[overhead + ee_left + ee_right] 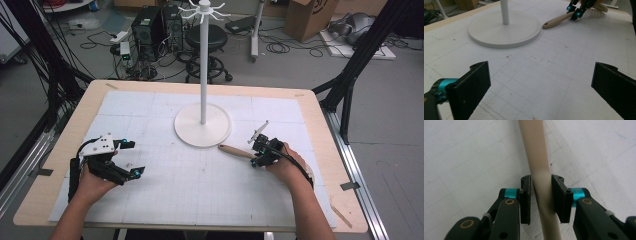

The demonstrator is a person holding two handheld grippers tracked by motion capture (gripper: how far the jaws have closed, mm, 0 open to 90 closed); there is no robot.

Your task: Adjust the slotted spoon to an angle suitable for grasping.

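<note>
A brush with a pale wooden handle [235, 150] lies low over the white mat, its holed end [546, 25] close to the stand's round base [202, 131]. My right gripper [260, 152] is shut on that handle [534, 145], with both jaws pressed against the wood in the right gripper view [541, 195]. The white bristle head [596, 12] sits behind this gripper [574, 11]. My left gripper [135, 158] hovers at the mat's left side, jaws wide open [539, 87] and nothing between them.
A tall white stand with a pole [203, 75] and hooks at the top [202, 9] rises from the mat's far middle. The wooden table edge [60, 150] frames the gridded mat [200, 185]. Computers, a stool and cables lie on the floor beyond.
</note>
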